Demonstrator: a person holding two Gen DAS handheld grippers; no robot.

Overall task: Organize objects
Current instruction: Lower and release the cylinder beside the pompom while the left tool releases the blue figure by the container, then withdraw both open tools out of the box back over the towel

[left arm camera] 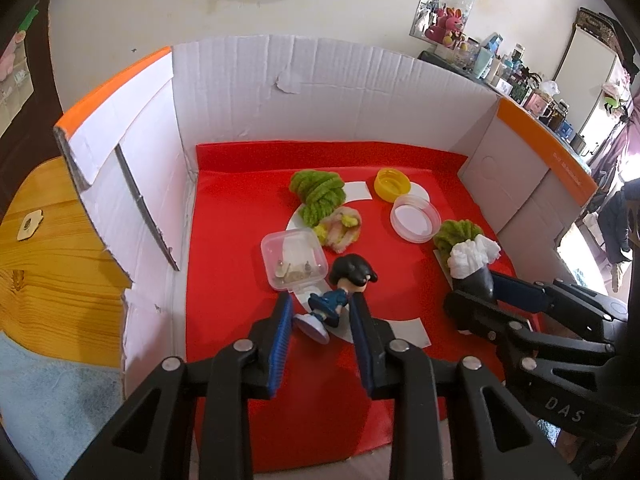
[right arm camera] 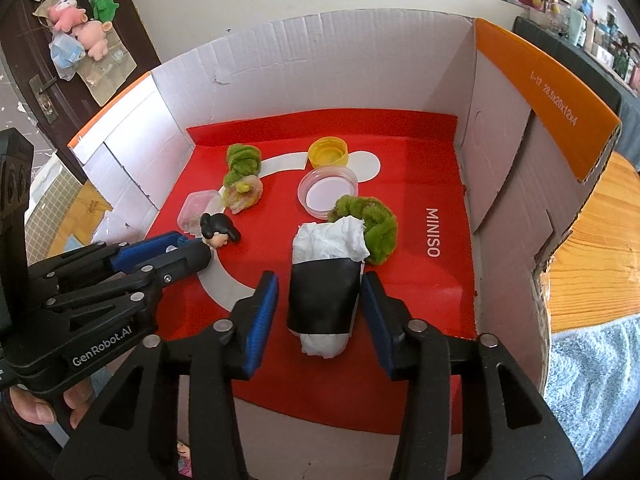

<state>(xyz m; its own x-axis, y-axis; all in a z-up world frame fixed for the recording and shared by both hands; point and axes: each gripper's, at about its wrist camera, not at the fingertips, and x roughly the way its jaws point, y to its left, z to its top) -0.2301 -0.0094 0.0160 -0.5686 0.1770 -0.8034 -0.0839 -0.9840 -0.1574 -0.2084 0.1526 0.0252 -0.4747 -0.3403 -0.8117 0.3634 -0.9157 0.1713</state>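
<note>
Both grippers straddle their targets with fingers spread, nothing gripped yet — left gripper [left arm camera: 320, 320] around the toppled figurine [left arm camera: 340, 296], right gripper [right arm camera: 320, 308] around the black-wrapped tissue bundle [right arm camera: 324, 280] — apparently poised to grasp.

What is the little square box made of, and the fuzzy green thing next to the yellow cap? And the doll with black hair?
The square box looks like clear, glossy plastic: you can see small bits through it. The fuzzy green thing looks like twisted chenille or pipe-cleaner fluff, soft and matte. The doll seems to be hard painted plastic or vinyl, because its black hair shines.
</note>
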